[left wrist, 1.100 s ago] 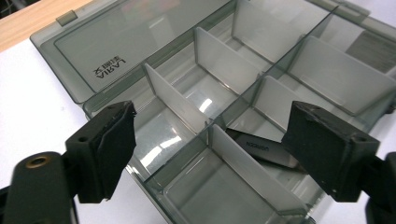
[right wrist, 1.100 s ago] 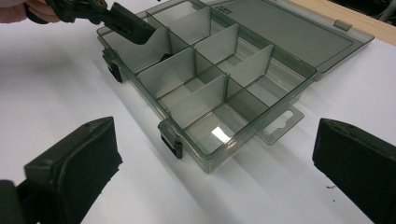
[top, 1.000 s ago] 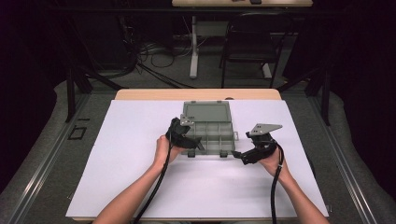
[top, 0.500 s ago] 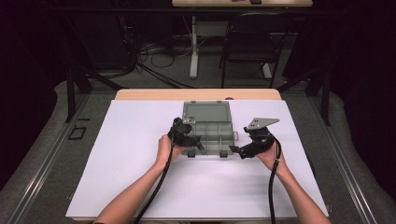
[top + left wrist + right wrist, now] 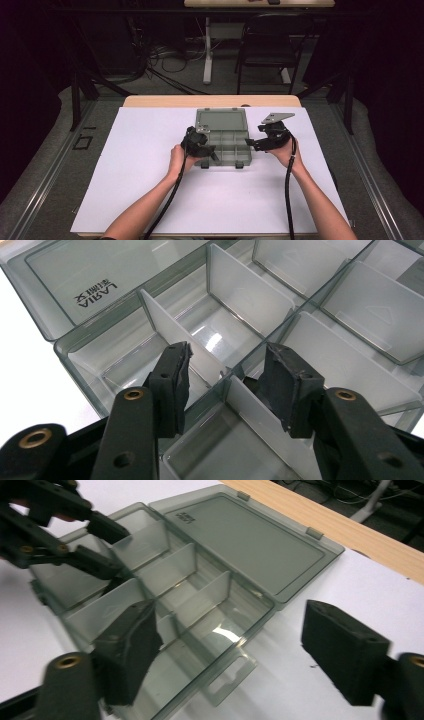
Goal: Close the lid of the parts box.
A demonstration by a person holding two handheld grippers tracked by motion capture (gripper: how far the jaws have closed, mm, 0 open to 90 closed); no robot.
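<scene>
Box: a grey see-through organiser box [image 5: 226,141] is lying open on the white sheet [image 5: 140,190], its lid lying flat on the far side, dividers showing inside.
Left gripper: the left gripper [image 5: 206,150] is reaching over the box's near left corner, its jaws having just been closing.
Right gripper: the right gripper [image 5: 251,144] is pointing at the box's right edge, just beside it, its jaws having just been closing; its grey plate is showing on top.
Table: the wooden table [image 5: 150,101] is showing past the sheet's far edge.

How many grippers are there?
2. The left gripper is over the open box's left front, jaws just closing astride a divider; the right gripper is at its right edge, jaws just closing astride the box's corner.
</scene>
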